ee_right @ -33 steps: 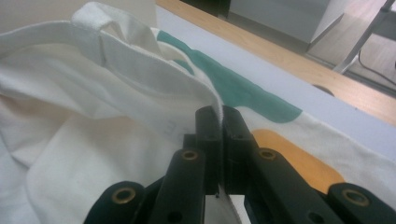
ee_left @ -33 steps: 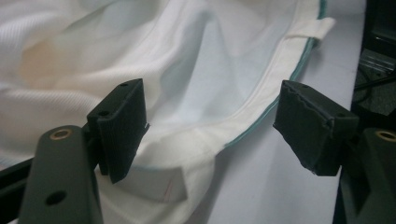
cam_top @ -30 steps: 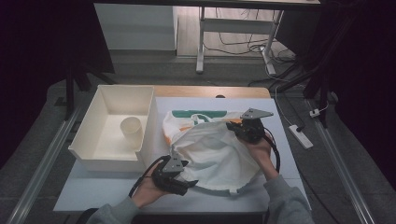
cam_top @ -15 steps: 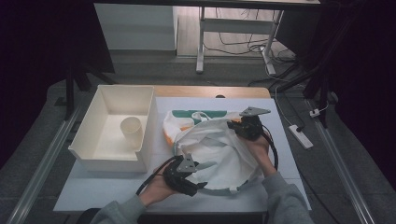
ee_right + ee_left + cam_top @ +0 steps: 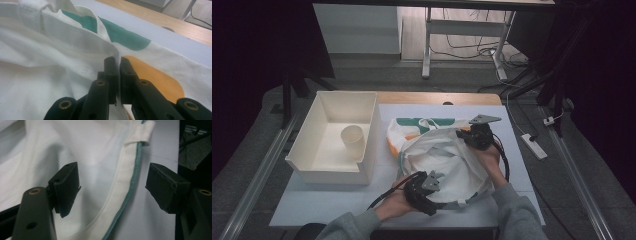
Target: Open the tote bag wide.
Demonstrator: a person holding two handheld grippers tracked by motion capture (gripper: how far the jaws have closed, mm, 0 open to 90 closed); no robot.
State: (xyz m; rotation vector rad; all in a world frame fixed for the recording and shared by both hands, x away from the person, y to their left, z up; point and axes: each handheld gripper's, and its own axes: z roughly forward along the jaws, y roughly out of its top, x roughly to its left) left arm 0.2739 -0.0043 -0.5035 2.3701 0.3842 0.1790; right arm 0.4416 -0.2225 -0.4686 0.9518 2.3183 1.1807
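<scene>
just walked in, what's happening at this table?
A person is working a white cloth bag with green and orange patches using two handheld grippers. The right gripper is pinched shut on the bag's far rim. The left gripper is open, its fingers straddling the green-piped near edge without pressing it. A white tray holding a paper cup sits alongside.

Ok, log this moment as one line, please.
right tool: shut on bag rim | left tool: open over bag edge | tray: holds cup
</scene>
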